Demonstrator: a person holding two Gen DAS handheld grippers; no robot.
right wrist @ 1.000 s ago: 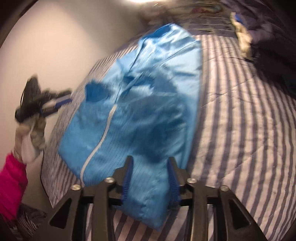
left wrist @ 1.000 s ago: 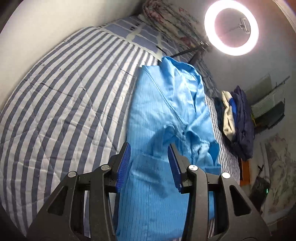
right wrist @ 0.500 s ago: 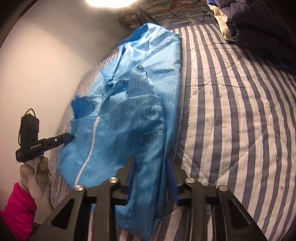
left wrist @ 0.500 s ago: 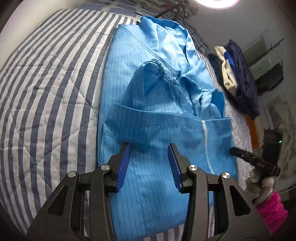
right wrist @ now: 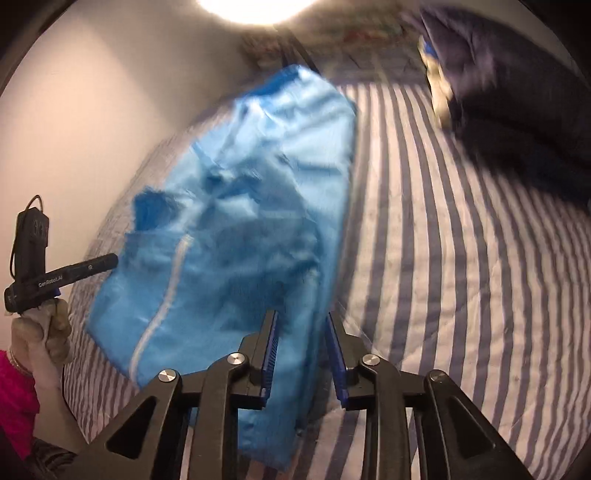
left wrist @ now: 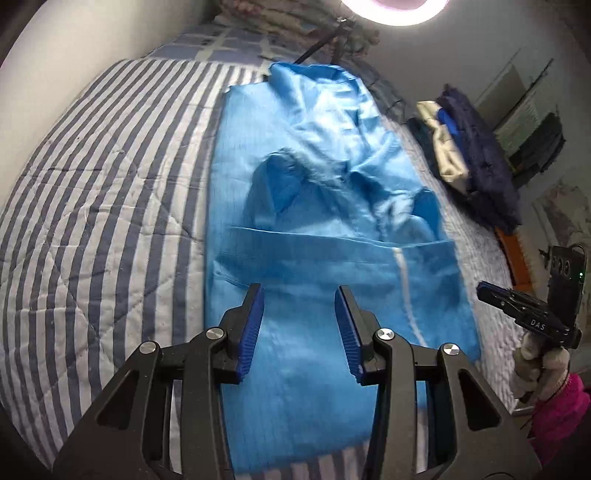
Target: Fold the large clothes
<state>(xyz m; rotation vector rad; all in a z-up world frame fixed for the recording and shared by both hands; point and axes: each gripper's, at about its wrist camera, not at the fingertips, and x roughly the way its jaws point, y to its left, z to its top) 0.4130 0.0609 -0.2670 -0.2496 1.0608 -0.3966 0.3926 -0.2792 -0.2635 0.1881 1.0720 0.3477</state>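
Lying along the striped bed under a ring light: blue garment; left hand-held gripper apart above it; right hand-held gripper, just reopening slightly, astride its folded edge, grip unclear.

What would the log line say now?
left gripper open over blue coat | right gripper jaws just opening, coat edge between, grip unclear

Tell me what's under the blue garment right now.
The blue garment lies on the striped quilt, which shows all around it. Whether anything else sits beneath is covered by the fabric.
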